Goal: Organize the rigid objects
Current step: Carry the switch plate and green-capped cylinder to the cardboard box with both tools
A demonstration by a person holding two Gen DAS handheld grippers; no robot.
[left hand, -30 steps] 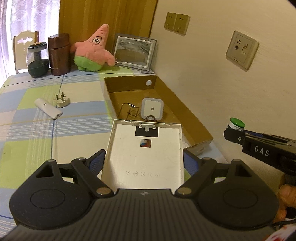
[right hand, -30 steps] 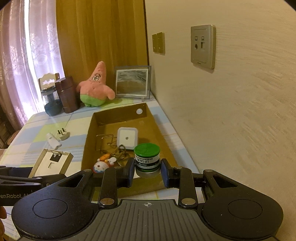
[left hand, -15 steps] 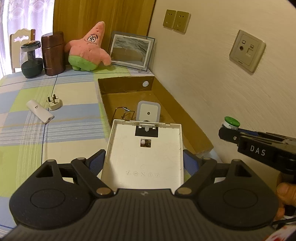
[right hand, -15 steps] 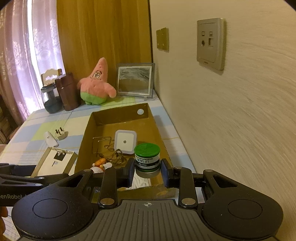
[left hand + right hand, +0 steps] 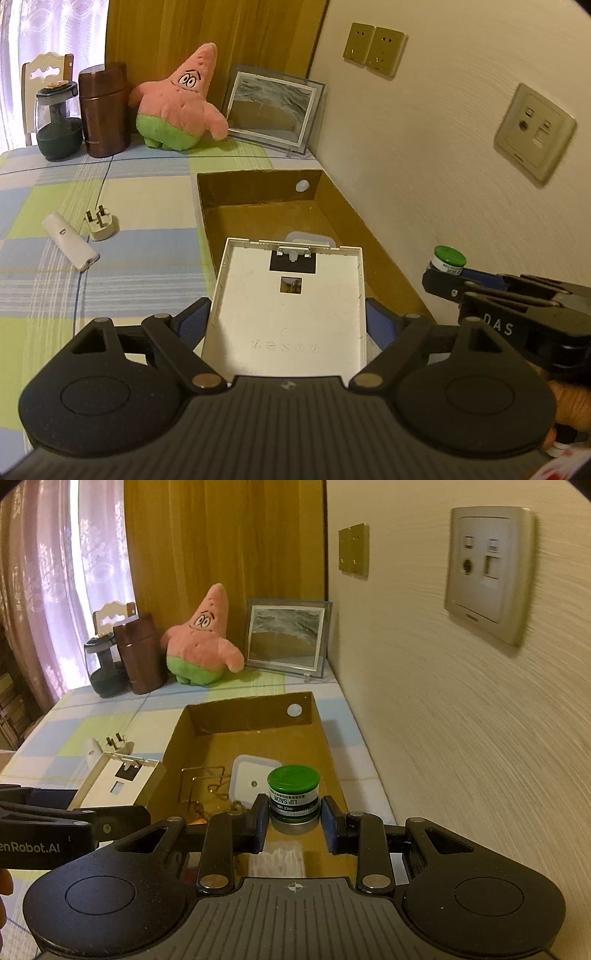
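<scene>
My left gripper (image 5: 286, 321) is shut on a flat white plastic panel (image 5: 288, 306), which it holds by both long edges, tilted over the near left corner of an open cardboard box (image 5: 258, 192). In the right wrist view the panel (image 5: 118, 782) hangs by the box's left wall. A small green-lidded lip salve jar (image 5: 293, 790) sits upright in my shut right gripper (image 5: 294, 816), above the near end of the box (image 5: 251, 716). In the left wrist view the jar (image 5: 448, 260) shows at the right. On the box floor lie a white square night light (image 5: 251, 782) and a wire puzzle (image 5: 201, 779).
On the checked tablecloth left of the box lie a white stick-shaped device (image 5: 70, 240) and a white plug (image 5: 101, 225). A pink plush star (image 5: 177, 110), a picture frame (image 5: 273, 107), a brown canister (image 5: 105, 110) and a glass jar (image 5: 57, 122) stand at the back. The wall (image 5: 443, 166) runs close along the box's right side.
Both grippers have moved forward toward the box with their loads. The panel now hides most of the night light in the left wrist view. The jar now hangs over the box.
</scene>
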